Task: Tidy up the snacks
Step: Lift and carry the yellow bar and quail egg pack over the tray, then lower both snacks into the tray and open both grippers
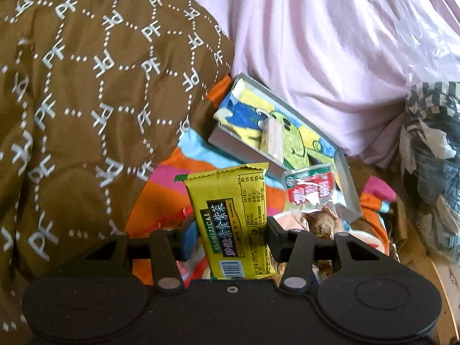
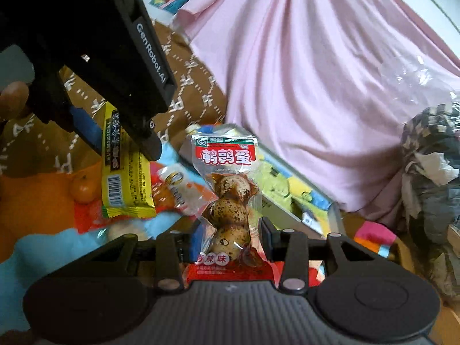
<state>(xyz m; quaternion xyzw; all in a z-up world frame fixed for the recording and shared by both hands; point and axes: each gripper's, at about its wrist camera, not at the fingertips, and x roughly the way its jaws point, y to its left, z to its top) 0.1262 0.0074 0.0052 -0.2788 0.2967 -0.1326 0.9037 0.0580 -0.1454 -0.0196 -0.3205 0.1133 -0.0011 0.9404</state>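
Snacks held upright: left gripper [image 1: 231,231] clamped on yellow seaweed packet [image 1: 230,224], right gripper [image 2: 227,238] clamped on quail-egg pouch [image 2: 228,201].

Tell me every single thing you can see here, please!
yellow snack packet: one, yellow with a dark label, held upright in the left gripper
quail egg packet: one, clear with a red and white label, speckled brown eggs inside, held upright in the right gripper
small orange fruit: one, orange, lying on the striped cloth
orange and white packet: one, lying behind the yellow packet
shallow box: one, grey rim, cartoon picture inside, against the pink sheet
pink sheet: one, draped behind
brown quilt: one, white letter pattern, left
striped cloth: one, orange, blue, pink, underneath
left gripper: black, shut on the yellow packet
right gripper: black, shut on the egg packet
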